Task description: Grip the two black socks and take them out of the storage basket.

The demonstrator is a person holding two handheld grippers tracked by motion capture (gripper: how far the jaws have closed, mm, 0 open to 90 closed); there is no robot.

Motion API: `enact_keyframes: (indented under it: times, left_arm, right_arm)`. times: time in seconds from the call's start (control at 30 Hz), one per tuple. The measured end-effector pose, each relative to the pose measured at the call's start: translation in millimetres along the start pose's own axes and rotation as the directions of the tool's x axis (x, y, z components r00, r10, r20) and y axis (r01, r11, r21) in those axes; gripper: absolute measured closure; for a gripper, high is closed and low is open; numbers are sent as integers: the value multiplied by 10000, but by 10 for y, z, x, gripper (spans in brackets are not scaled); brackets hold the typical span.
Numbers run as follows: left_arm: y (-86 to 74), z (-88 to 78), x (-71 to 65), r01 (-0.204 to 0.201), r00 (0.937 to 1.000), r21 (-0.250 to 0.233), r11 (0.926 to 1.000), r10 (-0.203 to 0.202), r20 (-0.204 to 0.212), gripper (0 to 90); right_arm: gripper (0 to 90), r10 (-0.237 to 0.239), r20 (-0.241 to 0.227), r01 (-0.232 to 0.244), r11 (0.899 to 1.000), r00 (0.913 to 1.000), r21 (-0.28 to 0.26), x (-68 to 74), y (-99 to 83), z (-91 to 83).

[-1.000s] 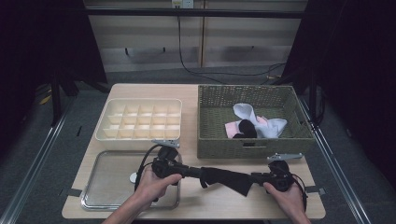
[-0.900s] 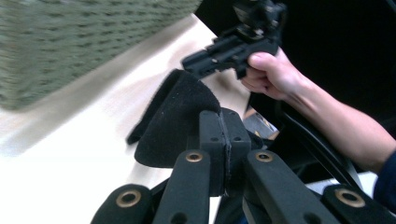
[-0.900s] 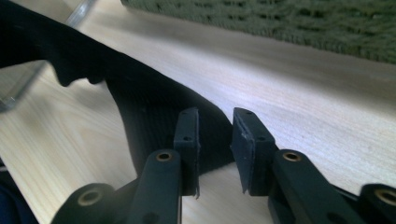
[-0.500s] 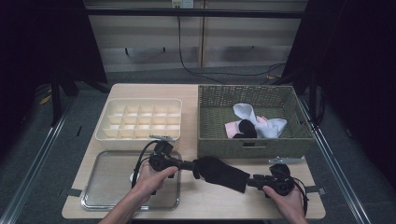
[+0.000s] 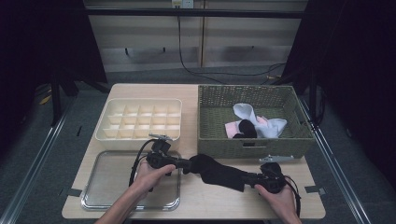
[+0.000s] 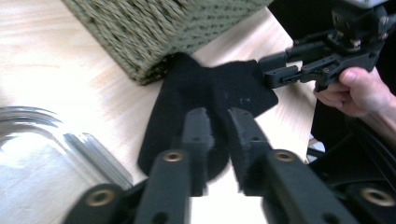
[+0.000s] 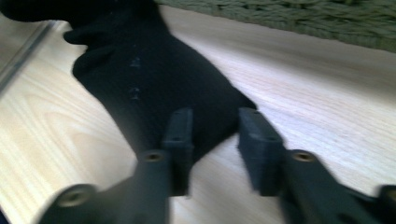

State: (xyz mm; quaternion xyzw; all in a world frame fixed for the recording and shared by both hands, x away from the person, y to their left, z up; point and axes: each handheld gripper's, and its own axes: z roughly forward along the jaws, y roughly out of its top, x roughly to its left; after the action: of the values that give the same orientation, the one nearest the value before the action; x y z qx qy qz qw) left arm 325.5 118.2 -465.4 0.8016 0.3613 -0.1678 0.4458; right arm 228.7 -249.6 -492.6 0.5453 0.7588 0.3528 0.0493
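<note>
A black sock (image 5: 218, 171) lies on the near part of the wooden table (image 5: 196, 200), just in front of the wicker basket (image 5: 252, 95). It stretches between the two tools, and this seems to be the reason for the way it is held: one end for each hand, so that the cloth can be spread flat or folded.

The left gripper (image 5: 184, 164) is at the left end of the sock. In the left gripper view its jaws stand narrow, with the black cloth between them, so I judge that it pinches the sock. The right gripper (image 5: 248, 178) is at the right end. In its own view the jaws stand apart, with a clear gap, and the tip of the sock reaches only to the left jaw (so it does not hold anything, as far as I can see).

The metal tray (image 5: 100, 198) is at the near left, under the left hand (image 5: 148, 176). The cream divided box (image 5: 140, 103) is behind it, with its cells empty. In the basket lie more socks (image 5: 259, 125), white, pink and black. Probably the box is there to receive the folded socks, one for each cell.
</note>
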Motion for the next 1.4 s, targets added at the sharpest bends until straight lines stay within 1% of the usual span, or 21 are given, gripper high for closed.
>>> enact_keyframes:
  times: [0.03, 0.1, 0.13, 0.2, 0.27, 0.33, 0.37, 0.4, 0.47, 0.53, 0.6, 0.67, 0.77, 0.87, 0.9, 0.93, 1.07, 1.13, 1.17, 1.27, 1.4]
  left_arm:
    - [0, -5, -2, 37, 10000, -11, 10000, -37, 45, 720]
    - [-1, -25, 4, -111, 9994, 76, 9999, 113, -336, 649]
    - [-2, -35, 8, -153, 9991, 62, 9999, 155, -399, 621]
    - [-7, -53, 19, -159, 9987, -94, 9998, 154, -481, 568]
    - [-6, -58, 16, -197, 9964, -142, 9997, 185, -827, 505]
    - [-2, -33, 14, -299, 9944, 74, 9995, 305, -1009, 485]
    - [-3, -23, 12, -392, 9911, 120, 9992, 404, -1269, 476]
    - [-2, -18, 11, -516, 9855, 134, 9986, 531, -1610, 477]
    - [-1, -13, 43, -465, 9831, 104, 9989, 476, -1765, 479]
    - [-5, -20, 76, -588, 9757, 99, 9982, 596, -2107, 575]
    - [-21, -26, 105, -625, 9732, 148, 9979, 642, -2206, 724]
    - [-37, -36, 115, -616, 9775, 293, 9977, 662, -2003, 829]
    - [-56, -37, 100, -704, 9786, 438, 9966, 775, -1906, 860]
    - [-76, -39, 68, -634, 9836, 470, 9969, 704, -1658, 866]
    - [-83, -40, 57, -614, 9852, 453, 9971, 678, -1577, 866]
    - [-91, -44, 55, -540, 9898, 408, 9977, 589, -1300, 866]
    - [-129, -37, 4, -641, 9892, 513, 9966, 703, -1286, 866]
    - [-158, -27, -13, -598, 9913, 595, 9964, 663, -1136, 866]
    - [-170, -17, -27, -618, 9910, 619, 9962, 687, -1153, 866]
    - [-206, 45, -81, -507, 9947, 748, 9959, 571, -859, 866]
    - [-258, 167, -202, -866, 9938, 1220, 9888, 942, -587, 866]
  right_arm:
    - [760, 110, -81, -110, 9999, 9999, -49, -17, -1, 1]
    - [860, 192, -151, -193, 9998, 9997, -107, -34, 1, -10]
    - [893, 184, -188, -186, 9998, 9997, -123, -45, 2, -20]
    - [900, 281, -150, -284, 9995, 9995, -146, -70, 1, -39]
    - [900, 406, -167, -407, 9991, 9990, -75, -107, -11, -71]
    - [900, 495, -129, -497, 9987, 9987, -123, -151, -29, -114]
    - [900, 568, -197, -572, 9981, 9982, -218, -167, -42, -139]
    - [900, 620, -288, -629, 9975, 9977, -316, -170, -55, -162]
    - [821, 597, -447, -613, 9975, 9972, -358, -141, -69, -182]
    - [767, 479, -545, -501, 9980, 9974, -393, -108, -73, -174]
    - [721, 342, -579, -363, 9987, 9977, -361, -76, -68, -152]
    - [698, 325, -641, -344, 9990, 9974, -292, -49, -57, -120]
    - [657, 201, -577, -215, 9995, 9981, -237, -17, -38, -71]
    - [664, 52, -367, -53, 10000, 9993, -26, 14, -32, -32]
    - [684, -85, -243, 86, 10000, 9997, 49, 29, -37, -14]
    - [720, -166, -164, 167, 9998, 9997, 87, 48, -40, -12]
    - [871, -395, -14, 395, 9992, 9992, 92, 50, -43, -25]
    - [887, -277, -29, 277, 9995, 9996, 152, 35, -45, -50]
    - [890, -263, -98, 264, 9996, 9996, 102, 7, -51, -60]
    - [896, 9, -45, -8, 9999, 10000, 127, -84, -83, -144]
    - [896, 243, 62, -244, 9997, 9997, 85, -243, -186, -300]
